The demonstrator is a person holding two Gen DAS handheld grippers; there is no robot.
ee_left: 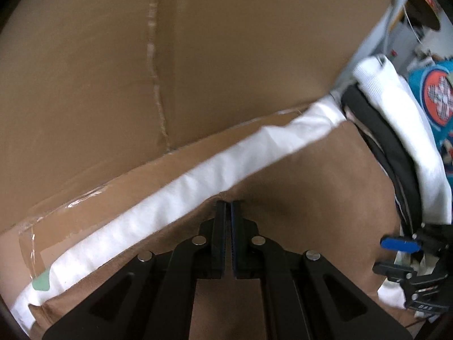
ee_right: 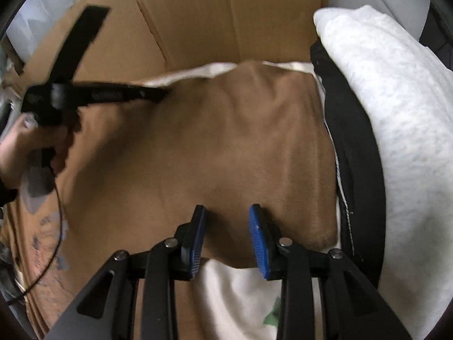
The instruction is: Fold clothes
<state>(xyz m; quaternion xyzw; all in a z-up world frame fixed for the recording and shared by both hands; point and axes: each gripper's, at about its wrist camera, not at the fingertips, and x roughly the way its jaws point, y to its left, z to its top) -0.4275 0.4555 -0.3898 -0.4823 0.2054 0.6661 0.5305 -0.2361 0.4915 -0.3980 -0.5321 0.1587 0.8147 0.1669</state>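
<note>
Both grippers steeply downward: left gripper (ee_left: 228,202) pinching brown garment (ee_right: 198,147), right gripper (ee_right: 226,212) narrowly parted, empty.

Hidden, cropped and blurred bits from my two wrist cameras

My left hand-held gripper (ee_right: 158,95) is smeared by motion in the right wrist view, so I cannot tell there whether its tips touch the brown garment (ee_right: 215,147); my left hand (ee_right: 25,147) is cut off by the frame edge. The white cloth (ee_left: 181,195) runs under the brown garment, its extent hidden. The black garment (ee_right: 356,153) is mostly buried under the white folded piece (ee_right: 396,107). The teal printed fabric (ee_left: 436,96) is cropped at the rim, its print unreadable.
</note>
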